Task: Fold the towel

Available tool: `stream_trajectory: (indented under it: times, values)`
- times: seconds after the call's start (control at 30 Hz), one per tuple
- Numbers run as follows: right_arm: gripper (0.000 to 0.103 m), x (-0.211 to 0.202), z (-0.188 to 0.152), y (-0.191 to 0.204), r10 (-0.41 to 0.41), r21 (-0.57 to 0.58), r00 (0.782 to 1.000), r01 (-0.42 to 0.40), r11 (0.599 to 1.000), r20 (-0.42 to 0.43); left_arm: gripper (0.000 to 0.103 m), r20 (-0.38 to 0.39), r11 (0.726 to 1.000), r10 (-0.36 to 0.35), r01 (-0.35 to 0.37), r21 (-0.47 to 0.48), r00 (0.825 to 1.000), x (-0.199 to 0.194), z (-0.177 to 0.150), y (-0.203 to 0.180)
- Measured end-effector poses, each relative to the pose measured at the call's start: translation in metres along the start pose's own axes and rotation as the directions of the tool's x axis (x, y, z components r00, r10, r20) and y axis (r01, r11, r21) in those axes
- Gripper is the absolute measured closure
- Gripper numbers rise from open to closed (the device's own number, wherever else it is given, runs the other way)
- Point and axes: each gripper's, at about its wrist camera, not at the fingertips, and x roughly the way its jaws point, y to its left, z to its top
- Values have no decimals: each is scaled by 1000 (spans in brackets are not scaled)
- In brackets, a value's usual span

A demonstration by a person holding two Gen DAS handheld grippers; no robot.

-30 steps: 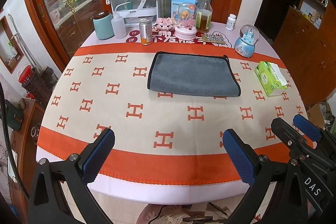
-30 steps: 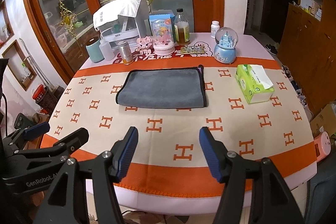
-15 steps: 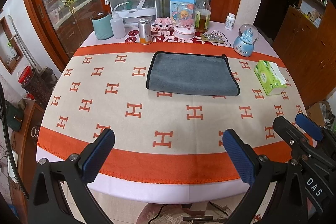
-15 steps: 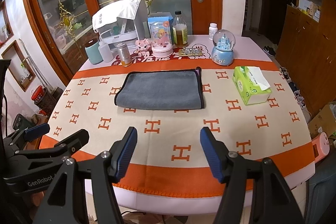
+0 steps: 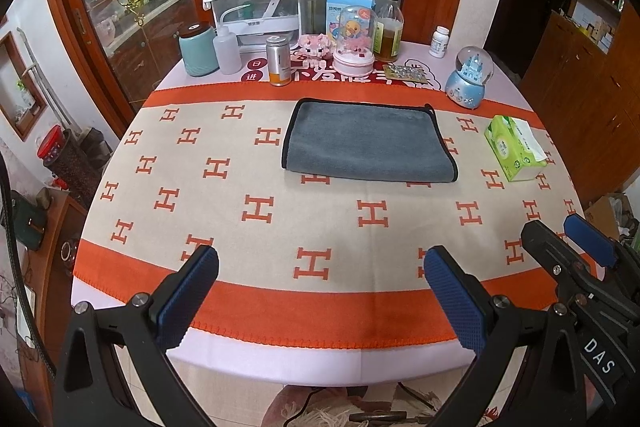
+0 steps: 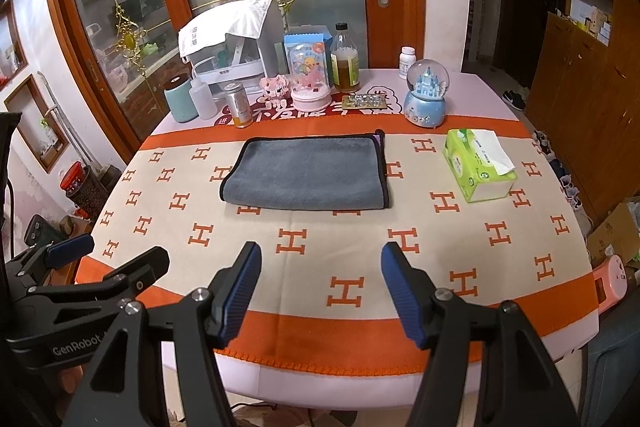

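A grey towel [image 5: 366, 141] with black trim lies folded flat on the far half of the table; it also shows in the right wrist view [image 6: 306, 173]. My left gripper [image 5: 320, 291] is open and empty, held over the table's near edge, well short of the towel. My right gripper [image 6: 320, 285] is open and empty, also over the near edge. The right gripper shows at the right of the left wrist view [image 5: 568, 247]. The left gripper shows at the left of the right wrist view [image 6: 108, 259].
The round table has an orange and beige cloth [image 5: 260, 207]. A green tissue pack [image 5: 514, 149] lies right of the towel. Along the far edge stand a snow globe [image 5: 468, 77], a bottle [image 5: 390, 29], a can [image 5: 279, 61], a teal canister [image 5: 199, 49] and a white appliance [image 5: 256, 11].
Both grippers have drawn back slightly from the table and stay open. The towel has not moved.
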Motion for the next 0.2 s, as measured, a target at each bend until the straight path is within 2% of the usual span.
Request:
stream_trajectory:
  times: [0.2]
  values:
    - [40, 0, 0, 0, 0, 0, 1000, 0, 1000, 1, 1, -1, 1000, -1, 1, -1, 1000, -1, 0, 1]
